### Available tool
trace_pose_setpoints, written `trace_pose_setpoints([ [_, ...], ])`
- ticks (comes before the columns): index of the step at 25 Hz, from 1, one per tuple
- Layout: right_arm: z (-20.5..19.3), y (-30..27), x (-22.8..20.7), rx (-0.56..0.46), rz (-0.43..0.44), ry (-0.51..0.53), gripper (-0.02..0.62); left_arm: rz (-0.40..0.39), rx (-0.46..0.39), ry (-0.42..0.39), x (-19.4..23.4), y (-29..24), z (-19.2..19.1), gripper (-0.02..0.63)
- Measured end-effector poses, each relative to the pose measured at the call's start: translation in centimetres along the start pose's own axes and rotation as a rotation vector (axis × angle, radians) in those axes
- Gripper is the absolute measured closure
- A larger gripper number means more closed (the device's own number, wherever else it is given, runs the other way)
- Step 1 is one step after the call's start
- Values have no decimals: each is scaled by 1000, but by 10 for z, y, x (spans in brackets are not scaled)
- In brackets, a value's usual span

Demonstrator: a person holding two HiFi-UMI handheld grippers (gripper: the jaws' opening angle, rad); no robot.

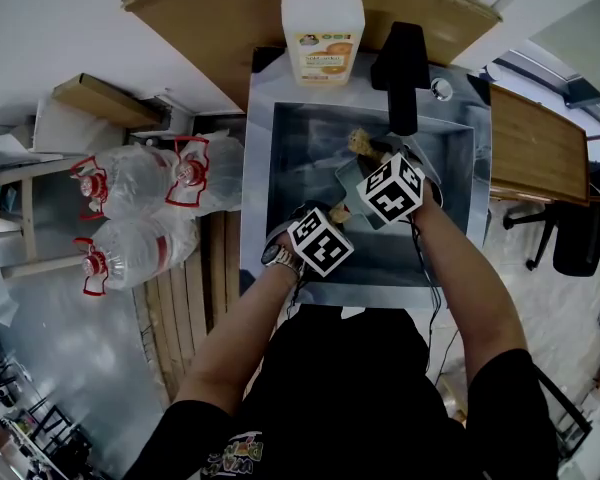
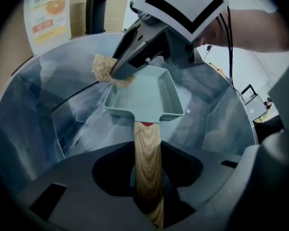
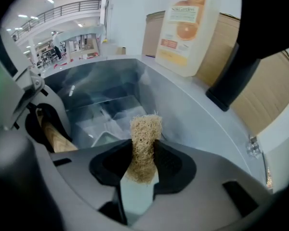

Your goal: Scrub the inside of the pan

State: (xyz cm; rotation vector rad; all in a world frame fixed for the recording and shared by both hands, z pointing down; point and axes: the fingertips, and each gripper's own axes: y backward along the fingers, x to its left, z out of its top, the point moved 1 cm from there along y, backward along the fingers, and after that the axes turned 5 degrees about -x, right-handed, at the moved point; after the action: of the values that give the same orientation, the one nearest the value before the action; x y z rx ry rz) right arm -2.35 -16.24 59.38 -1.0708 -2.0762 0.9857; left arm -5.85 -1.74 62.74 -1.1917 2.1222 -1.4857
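Left gripper: you are clamping it on the wooden handle, jaws fairly wide around the grain. Judging from this, you are steadying the pan so it is not sliding under the scrubbing.
Pan: the square, pale green pan is sitting in the middle of the left gripper view, inside the steel sink, with its open side facing up toward you.
Right gripper: you are pinching a tan fibre scrubber upright between narrow jaws, its free end sticking out so the fibres, not the gripper, are meeting the pan.
Contact: the scrubber is sitting at the pan's far left corner, on or just over the rim; which, you cannot tell.
Soap bottle: it is standing on the bench behind the sink, at the top centre of the head view, beside the black tap.
Writing: the bottle's label is showing orange slices and a name ending in "Garden"; the first letters and the smaller print are not reading clearly.
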Motion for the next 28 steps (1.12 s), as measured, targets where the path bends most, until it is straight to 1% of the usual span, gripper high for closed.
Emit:
trace_pose_setpoints([
  [6, 13, 2, 48, -82, 205, 78, 453, -1, -2, -1, 0, 1, 1, 440],
  [8, 13, 3, 59, -93, 250, 111, 451, 1, -3, -1, 0, 1, 1, 440],
  [15, 2, 12, 70, -87, 322, 193, 453, 1, 7, 1, 1, 0, -1, 440],
  [20, -16, 27, 81, -61, 369, 250, 453, 1, 7, 1, 1, 0, -2, 440],
  [24, -30, 39, 89, -47, 402, 250, 453, 1, 9, 0, 0, 0, -2, 440],
  [28, -39, 50, 96, -35, 406, 266, 453, 1, 7, 1, 1, 0, -1, 440],
])
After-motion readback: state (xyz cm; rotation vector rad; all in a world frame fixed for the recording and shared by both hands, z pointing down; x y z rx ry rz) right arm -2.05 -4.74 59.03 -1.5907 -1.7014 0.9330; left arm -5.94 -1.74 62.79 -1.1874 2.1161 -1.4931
